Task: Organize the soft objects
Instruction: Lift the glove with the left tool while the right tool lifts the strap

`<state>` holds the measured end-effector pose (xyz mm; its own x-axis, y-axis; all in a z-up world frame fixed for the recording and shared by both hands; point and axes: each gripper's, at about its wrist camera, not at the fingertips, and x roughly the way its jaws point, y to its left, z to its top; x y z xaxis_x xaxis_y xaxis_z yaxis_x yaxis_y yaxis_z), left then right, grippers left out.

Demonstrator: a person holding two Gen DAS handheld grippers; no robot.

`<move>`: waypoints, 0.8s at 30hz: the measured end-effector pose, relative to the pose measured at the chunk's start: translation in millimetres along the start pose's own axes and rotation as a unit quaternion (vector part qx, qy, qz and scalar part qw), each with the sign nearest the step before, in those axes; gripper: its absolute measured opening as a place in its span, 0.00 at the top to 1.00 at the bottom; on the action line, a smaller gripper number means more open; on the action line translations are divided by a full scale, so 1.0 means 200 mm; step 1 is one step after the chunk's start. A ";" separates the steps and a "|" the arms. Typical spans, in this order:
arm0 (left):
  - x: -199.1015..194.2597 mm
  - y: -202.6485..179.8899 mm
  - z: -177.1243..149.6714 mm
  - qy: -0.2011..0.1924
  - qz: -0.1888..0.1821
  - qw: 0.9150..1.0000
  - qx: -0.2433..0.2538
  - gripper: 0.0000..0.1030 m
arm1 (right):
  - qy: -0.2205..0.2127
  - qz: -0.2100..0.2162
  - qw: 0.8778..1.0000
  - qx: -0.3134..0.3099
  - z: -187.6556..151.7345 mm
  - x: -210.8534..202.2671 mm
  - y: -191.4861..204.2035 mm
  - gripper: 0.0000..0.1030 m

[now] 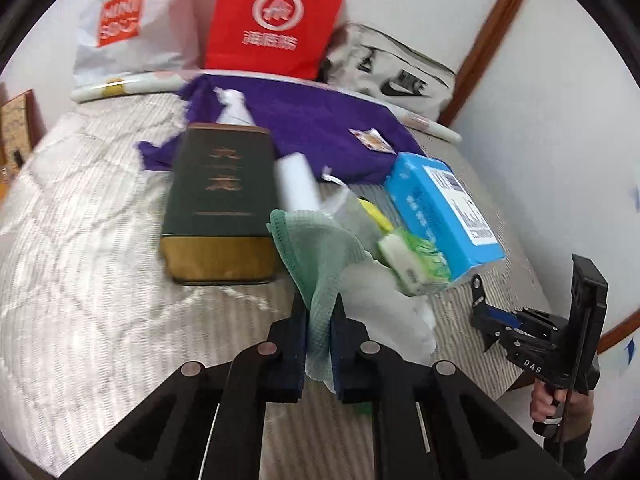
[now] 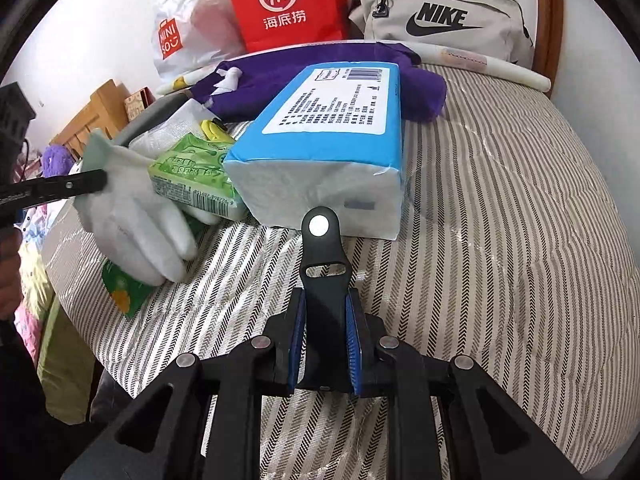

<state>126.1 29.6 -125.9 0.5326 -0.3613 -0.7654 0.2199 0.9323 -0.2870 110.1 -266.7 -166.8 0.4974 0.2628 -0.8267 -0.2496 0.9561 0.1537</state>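
My views are bright and evenly lit, with only soft shadows on the bed. The left one is smeared by motion blur, worst on the dark green box. The right one is sharp. Both bend strongly toward their black corners.

I see a bed with a striped cover, white walls with brown wood trim, and a wooden shelf at the side.

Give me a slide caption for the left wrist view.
Left gripper pinches a glove above the striped bedspread.
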 end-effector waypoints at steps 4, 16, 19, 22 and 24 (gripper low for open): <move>-0.10 0.13 -0.01 -0.006 0.045 0.999 -0.016 0.90 | 0.001 -0.005 1.000 -0.002 0.00 0.00 0.01 0.81; 0.02 0.24 -0.14 0.043 0.115 0.992 -0.003 0.62 | 0.007 -0.028 1.000 -0.010 0.01 0.00 0.05 0.79; 0.06 0.19 -0.17 0.048 0.095 0.994 0.013 0.50 | 0.009 -0.023 1.000 -0.009 0.02 0.01 0.05 0.72; 0.07 0.15 -0.18 0.051 0.083 0.995 0.025 0.37 | 0.009 -0.011 1.000 -0.006 0.02 0.01 0.05 0.62; 0.07 0.12 -0.20 0.051 0.085 0.994 0.036 0.36 | 0.007 -0.010 1.000 -0.010 0.02 0.01 0.07 0.59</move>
<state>107.1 47.2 -166.4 0.4813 -0.1922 -0.8552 0.1945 0.9748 -0.1096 110.8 -253.0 -164.4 0.4902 0.2412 -0.8376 -0.2564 0.9583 0.1259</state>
